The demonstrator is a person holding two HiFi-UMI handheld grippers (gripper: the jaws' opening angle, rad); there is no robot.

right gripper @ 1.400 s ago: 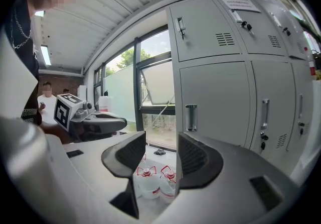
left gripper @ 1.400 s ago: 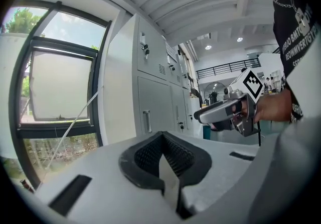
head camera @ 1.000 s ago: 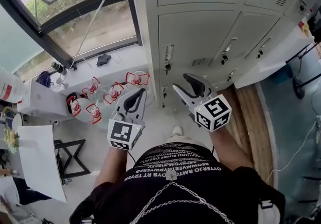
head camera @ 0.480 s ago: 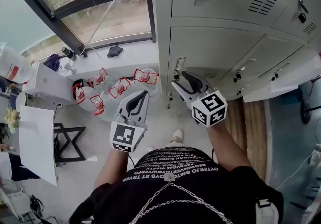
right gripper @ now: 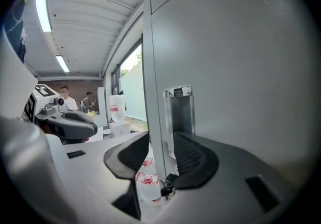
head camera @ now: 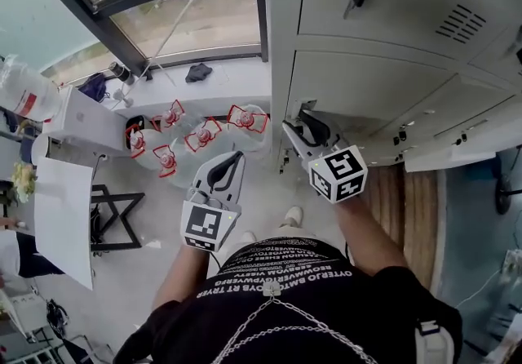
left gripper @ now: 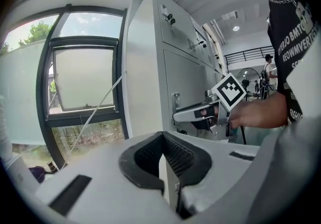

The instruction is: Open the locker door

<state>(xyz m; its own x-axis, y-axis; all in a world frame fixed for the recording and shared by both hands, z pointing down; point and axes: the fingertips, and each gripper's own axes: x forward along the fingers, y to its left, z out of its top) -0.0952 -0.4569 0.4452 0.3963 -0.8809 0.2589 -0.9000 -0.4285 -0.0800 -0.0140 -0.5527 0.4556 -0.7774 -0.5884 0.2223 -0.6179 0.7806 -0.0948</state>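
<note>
- The locker door (head camera: 367, 81) is shut, in the end column of the grey locker bank, straight ahead of the person. Its pull handle (head camera: 305, 108) sits at the door's left edge, next to the window.
- In the right gripper view, the locker door (right gripper: 241, 67) fills the right side. The handle (right gripper: 179, 112) is a narrow upright plate, its long axis vertical, beside the locker's upright edge.
- That edge and handle stand between the two jaws of the right gripper (right gripper: 159, 142). One pad is out past the locker's side and the other is in front of the handle plate.
- The right gripper (head camera: 300, 127) is fairly wide and closing. As far as I can judge, its pads are not yet pressing on anything.
- The left gripper (head camera: 231, 160) is well short of the locker, above the floor, and clearly the farther one. In the left gripper view, the left gripper (left gripper: 161, 136) has its tips together on nothing.
- The coming move probably needs a firm pinch at the handle before any pull outward.
</note>
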